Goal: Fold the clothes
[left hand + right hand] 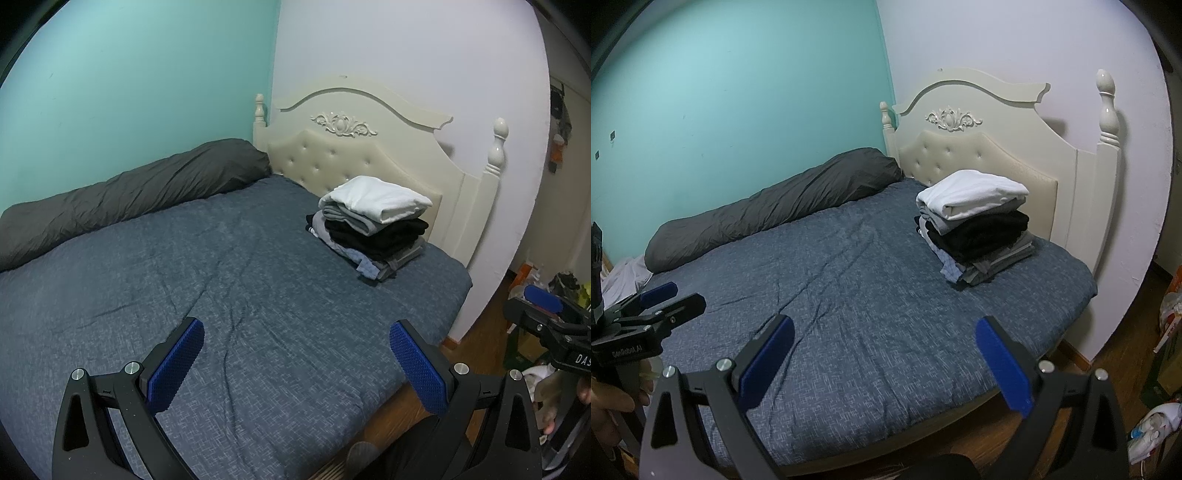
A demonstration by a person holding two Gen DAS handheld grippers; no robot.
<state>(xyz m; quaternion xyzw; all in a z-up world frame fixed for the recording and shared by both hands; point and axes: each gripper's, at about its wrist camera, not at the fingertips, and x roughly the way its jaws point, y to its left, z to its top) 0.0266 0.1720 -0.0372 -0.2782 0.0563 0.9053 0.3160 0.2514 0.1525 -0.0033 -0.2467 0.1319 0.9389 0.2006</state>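
A stack of folded clothes sits on the blue bed near the headboard, a white garment on top, black and grey ones beneath. My left gripper is open over the near part of the bed, nothing between its blue pads. My right gripper is open too, also empty, above the bed's near edge. In the right wrist view the left gripper shows at the left edge, held by a hand. The right gripper appears at the right edge of the left wrist view.
A dark grey rolled duvet lies along the teal wall. The cream headboard stands behind the stack. Pale cloth lies at the bed's left end. Clutter sits on the wooden floor at right.
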